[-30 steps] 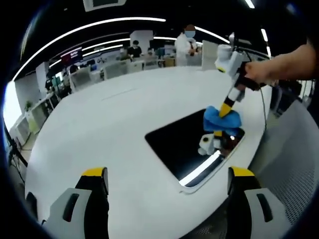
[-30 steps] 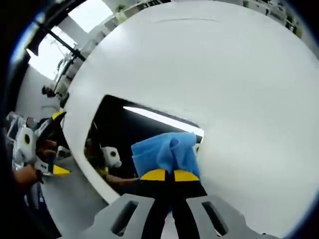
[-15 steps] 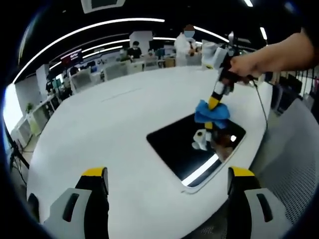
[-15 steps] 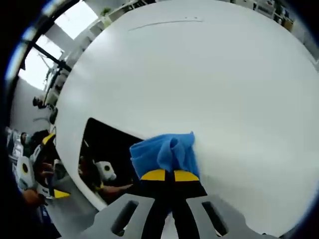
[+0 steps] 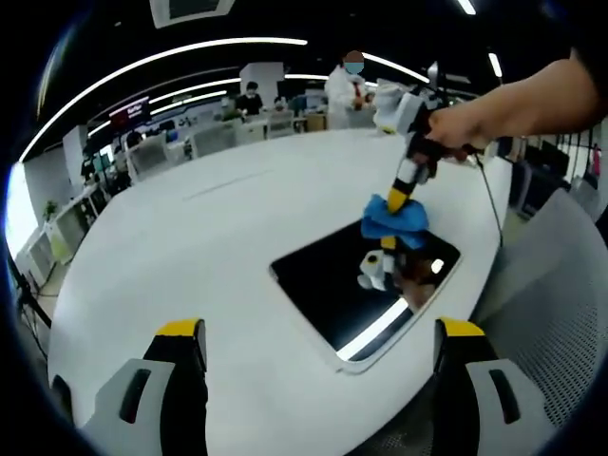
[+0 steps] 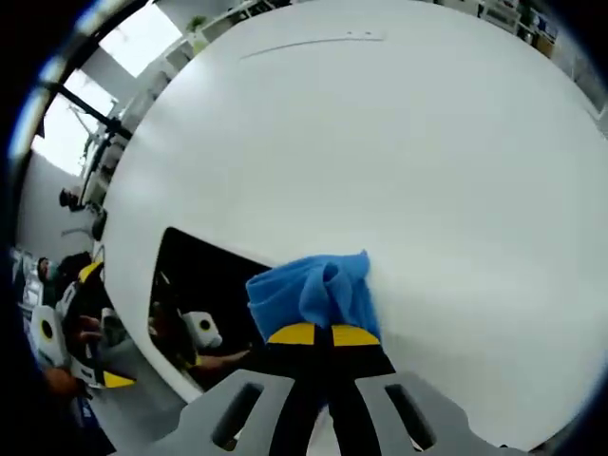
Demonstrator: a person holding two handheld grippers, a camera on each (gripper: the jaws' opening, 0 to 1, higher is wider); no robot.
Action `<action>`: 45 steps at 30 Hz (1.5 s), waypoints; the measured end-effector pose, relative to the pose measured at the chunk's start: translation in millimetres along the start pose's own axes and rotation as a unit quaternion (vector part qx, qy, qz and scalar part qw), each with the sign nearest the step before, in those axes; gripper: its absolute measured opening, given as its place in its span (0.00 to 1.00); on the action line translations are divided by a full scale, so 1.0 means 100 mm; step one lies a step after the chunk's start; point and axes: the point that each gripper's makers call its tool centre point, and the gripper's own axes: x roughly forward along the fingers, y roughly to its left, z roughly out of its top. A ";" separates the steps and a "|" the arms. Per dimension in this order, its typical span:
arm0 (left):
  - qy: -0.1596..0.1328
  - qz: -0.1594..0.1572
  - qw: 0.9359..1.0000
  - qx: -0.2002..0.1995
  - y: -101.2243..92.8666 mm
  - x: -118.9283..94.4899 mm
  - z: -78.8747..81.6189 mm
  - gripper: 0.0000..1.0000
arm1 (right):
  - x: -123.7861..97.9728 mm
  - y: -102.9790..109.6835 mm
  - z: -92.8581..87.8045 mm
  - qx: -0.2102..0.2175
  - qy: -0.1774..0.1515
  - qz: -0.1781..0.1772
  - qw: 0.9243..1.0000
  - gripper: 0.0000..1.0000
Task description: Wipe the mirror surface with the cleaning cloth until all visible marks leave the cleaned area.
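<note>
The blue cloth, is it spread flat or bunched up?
Bunched up: the blue cloth is pinched in the right hand-held gripper, rising in folds at the mirror edge.

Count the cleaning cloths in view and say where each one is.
1. The blue cleaning cloth is clamped in the right hand-held gripper, pressed at the far edge of the mirror on the white table.

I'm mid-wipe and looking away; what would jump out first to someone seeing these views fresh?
The blue cloth, pinched in the right gripper, sits at the far edge of the dark mirror on the white table. The mirror reflects a bright ceiling light strip. The left gripper hangs open, near the table's edge.
</note>
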 end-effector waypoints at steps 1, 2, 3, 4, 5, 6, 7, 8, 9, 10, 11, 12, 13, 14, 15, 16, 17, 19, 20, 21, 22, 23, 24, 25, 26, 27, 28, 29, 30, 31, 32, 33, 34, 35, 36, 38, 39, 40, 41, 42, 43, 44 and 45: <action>-0.001 -0.001 1.000 0.001 -0.01 0.00 0.01 1.00 | 0.00 0.01 0.00 -0.003 -0.001 -0.005 1.000 0.00; -0.003 -0.002 1.000 0.001 -0.01 0.00 0.02 1.00 | 0.00 0.01 0.00 -0.004 0.000 -0.008 1.000 0.00; -0.003 -0.002 1.000 0.000 -0.01 0.00 0.01 1.00 | 0.01 0.01 0.01 -0.008 0.002 -0.013 1.000 0.00; -0.003 -0.001 1.000 -0.004 0.00 0.00 0.01 1.00 | 0.02 0.00 0.02 -0.007 0.004 -0.014 1.000 0.00; -0.004 -0.001 1.000 -0.006 0.00 0.00 0.01 1.00 | 0.02 -0.01 0.03 -0.007 0.009 -0.015 1.000 0.00; -0.004 -0.003 1.000 -0.005 -0.01 0.00 0.02 1.00 | 0.03 -0.01 0.04 -0.006 0.013 -0.015 1.000 0.00; -0.005 -0.004 1.000 -0.004 -0.01 0.00 0.02 1.00 | 0.03 -0.02 0.04 -0.007 0.016 -0.014 1.000 0.00; -0.005 -0.004 1.000 -0.004 -0.01 0.00 0.02 1.00 | 0.03 -0.02 0.04 -0.007 0.020 -0.012 1.000 0.00; -0.006 -0.003 1.000 -0.004 0.00 -0.01 0.02 1.00 | 0.04 -0.02 0.04 -0.006 0.022 -0.012 1.000 0.00; -0.005 -0.001 1.000 -0.006 0.01 -0.01 0.02 1.00 | 0.02 -0.01 0.02 -0.006 0.022 -0.011 1.000 0.00; -0.005 -0.001 1.000 -0.009 0.01 -0.01 0.01 1.00 | 0.01 0.00 0.02 -0.006 0.025 -0.009 1.000 0.00; -0.004 -0.002 1.000 -0.009 0.01 -0.01 0.01 1.00 | 0.01 -0.01 0.02 -0.004 0.026 -0.006 1.000 0.00; -0.003 -0.003 1.000 -0.006 0.00 0.00 0.01 1.00 | 0.01 -0.01 0.02 -0.003 0.028 -0.003 1.000 0.00; -0.001 -0.004 1.000 -0.005 0.00 0.00 0.01 1.00 | 0.01 -0.01 0.02 -0.001 0.031 0.003 0.999 0.00; 0.001 -0.005 1.000 -0.005 -0.01 0.01 -0.01 1.00 | 0.01 -0.01 0.02 -0.003 0.034 0.008 0.999 0.00; 0.002 -0.005 1.000 -0.005 0.00 0.01 -0.01 1.00 | 0.01 0.02 0.01 -0.032 0.036 0.025 0.999 0.00; 0.003 -0.005 1.000 -0.005 0.00 0.01 -0.02 1.00 | 0.00 0.03 0.01 -0.073 0.031 0.032 0.996 0.00; 0.003 -0.005 1.000 -0.007 0.00 0.01 -0.02 1.00 | 0.00 0.04 0.01 -0.128 0.014 0.042 0.991 0.00; 0.002 -0.002 1.000 -0.008 0.01 0.01 -0.02 1.00 | -0.02 0.05 -0.04 -0.105 0.013 0.035 0.994 0.00; 0.001 -0.001 1.000 -0.010 0.01 0.00 -0.01 1.00 | -0.03 0.06 -0.05 -0.113 -0.004 0.032 0.993 0.00; 0.000 0.000 1.000 -0.013 0.02 0.00 -0.01 1.00 | -0.02 0.05 -0.04 -0.113 -0.008 0.029 0.993 0.00; -0.001 0.000 1.000 -0.013 0.02 0.00 0.00 1.00 | -0.02 0.03 -0.03 -0.081 -0.012 0.014 0.997 0.00; -0.001 0.000 1.000 -0.013 0.02 0.00 0.00 1.00 | -0.02 0.03 -0.03 -0.067 -0.010 0.009 0.998 0.00; 0.000 0.000 1.000 -0.012 0.02 0.00 -0.01 1.00 | -0.03 0.04 -0.03 -0.053 -0.005 0.008 0.999 0.00; 0.001 -0.001 1.000 -0.012 0.02 0.01 -0.01 1.00 | -0.03 0.03 0.00 -0.049 -0.007 0.009 0.999 0.00; 0.000 0.000 1.000 -0.012 0.02 0.00 -0.01 1.00 | -0.03 0.03 0.00 -0.045 -0.006 0.010 0.999 0.00; -0.002 0.002 1.000 -0.012 0.03 0.00 0.00 1.00 | -0.02 0.02 0.02 -0.045 -0.007 0.011 0.999 0.00; -0.003 0.002 1.000 -0.017 0.03 0.00 0.00 1.00 | -0.02 0.02 0.02 -0.047 -0.007 0.011 0.999 0.00; -0.002 0.003 1.000 -0.017 0.04 0.00 0.00 1.00 | -0.02 0.01 0.04 -0.046 -0.008 0.009 0.999 0.00; -0.002 0.007 1.000 -0.015 0.05 -0.01 0.00 1.00 | -0.01 0.01 0.06 -0.045 -0.012 0.006 0.999 0.00; -0.005 0.008 1.000 -0.016 0.06 -0.01 0.01 1.00 | -0.01 0.01 0.08 -0.044 -0.011 0.005 0.999 0.00; -0.005 0.010 1.000 -0.018 0.07 -0.01 0.00 1.00 | 0.00 0.01 0.09 -0.045 -0.011 0.004 0.999 0.00; -0.003 0.011 1.000 -0.018 0.07 -0.01 0.00 1.00 | 0.01 0.00 0.11 -0.045 -0.011 0.003 0.999 0.00; -0.001 0.011 1.000 -0.018 0.07 -0.01 -0.01 1.00 | 0.01 0.00 0.11 -0.047 -0.007 0.003 0.999 0.00; 0.000 0.010 1.000 -0.016 0.06 0.00 -0.02 1.00 | 0.02 -0.01 0.12 -0.047 -0.007 0.003 0.999 0.00; 0.001 0.010 1.000 -0.014 0.07 0.00 -0.02 1.00 | 0.01 -0.01 0.11 -0.046 -0.010 0.006 0.999 0.00; 0.001 0.011 1.000 -0.015 0.07 0.00 -0.02 1.00 | 0.01 -0.01 0.10 -0.046 -0.013 0.008 0.999 0.00; 0.002 0.013 1.000 -0.018 0.08 0.00 -0.03 1.00 | 0.00 0.00 0.10 -0.046 -0.015 0.009 0.999 0.00; 0.003 0.013 1.000 -0.019 0.08 0.00 -0.03 1.00 | 0.00 0.00 0.09 -0.045 -0.018 0.012 0.999 0.00; 0.004 0.013 1.000 -0.018 0.08 0.00 -0.04 1.00 | -0.02 0.00 0.08 -0.042 -0.019 0.010 0.999 0.00; 0.004 0.013 1.000 -0.018 0.08 0.00 -0.04 1.00 | -0.04 -0.05 0.07 -0.042 -0.021 0.002 0.999 0.00; 0.003 0.012 1.000 -0.018 0.08 0.00 -0.03 1.00 | -0.05 -0.08 0.05 -0.041 -0.021 0.003 0.999 0.00; 0.002 0.012 1.000 -0.019 0.07 0.00 -0.03 1.00 | -0.07 -0.14 0.04 -0.034 -0.021 0.003 0.999 0.00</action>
